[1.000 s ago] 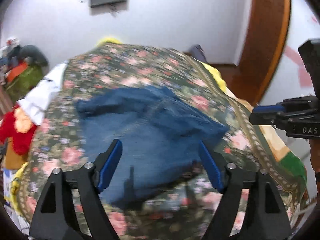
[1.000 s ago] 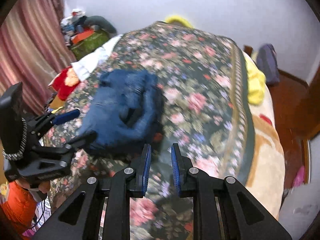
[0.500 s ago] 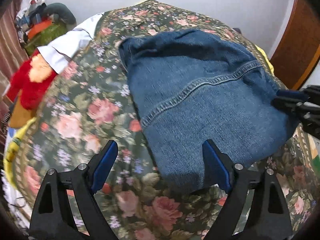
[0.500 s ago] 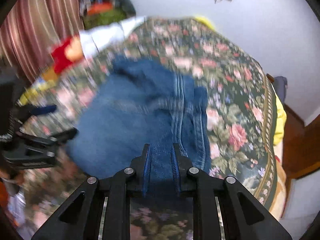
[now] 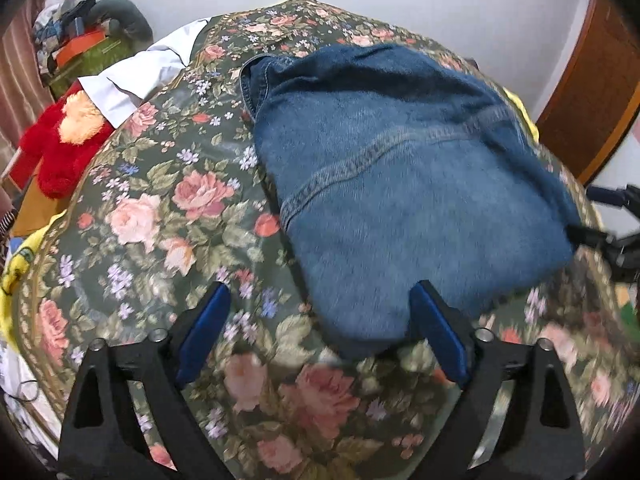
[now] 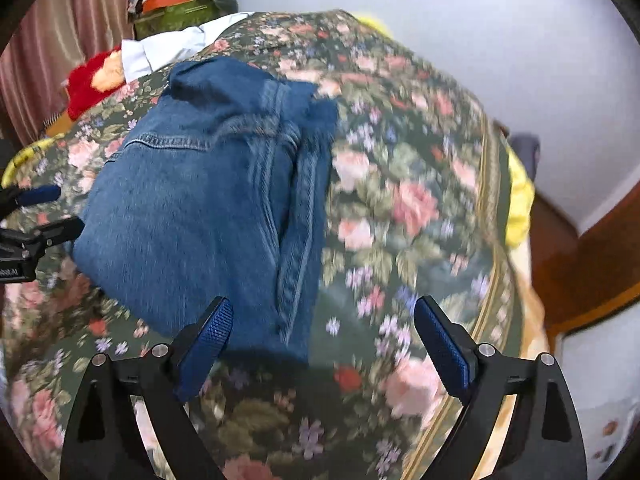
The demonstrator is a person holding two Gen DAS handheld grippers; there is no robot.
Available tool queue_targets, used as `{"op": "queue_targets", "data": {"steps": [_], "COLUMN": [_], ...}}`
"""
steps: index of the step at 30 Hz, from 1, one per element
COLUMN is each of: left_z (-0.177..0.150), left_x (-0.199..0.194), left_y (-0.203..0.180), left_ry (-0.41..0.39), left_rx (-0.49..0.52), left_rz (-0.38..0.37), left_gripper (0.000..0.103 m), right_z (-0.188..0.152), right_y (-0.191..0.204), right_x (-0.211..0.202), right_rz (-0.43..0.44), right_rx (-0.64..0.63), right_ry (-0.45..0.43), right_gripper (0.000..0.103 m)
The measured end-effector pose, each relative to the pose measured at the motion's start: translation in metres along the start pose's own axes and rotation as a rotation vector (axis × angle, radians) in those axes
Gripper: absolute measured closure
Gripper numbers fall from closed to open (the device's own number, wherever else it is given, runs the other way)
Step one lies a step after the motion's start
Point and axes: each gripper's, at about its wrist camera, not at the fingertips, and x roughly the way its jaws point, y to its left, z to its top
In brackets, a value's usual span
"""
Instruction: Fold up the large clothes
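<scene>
Nearest the cameras, the left claw (image 5: 320, 320) has its blue-padded jaws opening wide above the floral bedspread (image 5: 160, 216), gripping nothing. The right claw (image 6: 322, 322) has its jaws spreading apart too, with the near hem of the folded blue denim garment (image 6: 192, 208) lying loose between them, unpinched. The denim lies flat on the bed, mid-spread. Beyond it at the bed's far edge sit a white cloth (image 5: 136, 76) and a red plush toy (image 5: 60, 144).

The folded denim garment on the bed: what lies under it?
The denim garment rests on the floral bedspread, which shows all around it. The part directly beneath, and anything trapped there, is covered.
</scene>
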Motion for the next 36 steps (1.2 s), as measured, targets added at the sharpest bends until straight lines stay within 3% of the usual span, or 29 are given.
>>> {"op": "queue_targets", "data": {"steps": [4,9,11,15,21,29,36], "left_z": [-0.008,0.008,0.022,0.05,0.081,0.09,0.092], "left_x": [-0.01,-0.029,-0.036,-0.03,0.015,0.086,0.126], "left_y": [0.011,0.037,0.046,0.059,0.069,0.068,0.074], "left_ry": [0.014,-0.04,-0.072,-0.07,0.033,0.21,0.231], "left_rx": [0.026,-0.021,-0.045,-0.116,-0.241,-0.328,-0.425], "left_rz": [0.086,0.124,0.108,0.019,-0.22,-0.397,-0.546], "left_gripper": [0.009,0.009,0.009,0.009,0.009,0.009,0.005], "right_z": [-0.007,0.0,0.008,0.034,0.069,0.093,0.104], "right_y": [-0.012,-0.021,-0.026,-0.039,-0.043,-0.031,-0.014], "right_x": [-0.008,-0.02,-0.024,-0.023,0.006,0.067,0.11], "right_rz": [0.064,0.129,0.155,0.271,0.362,0.478,0.641], "right_rx": [0.041,0.066,0.087,0.186,0.22,0.238,0.244], "right_ry": [0.016,0.011,-0.001,-0.016,0.032,0.158,0.25], "right_gripper": [0.012,0.012,0.012,0.01,0.01,0.01,0.01]}}
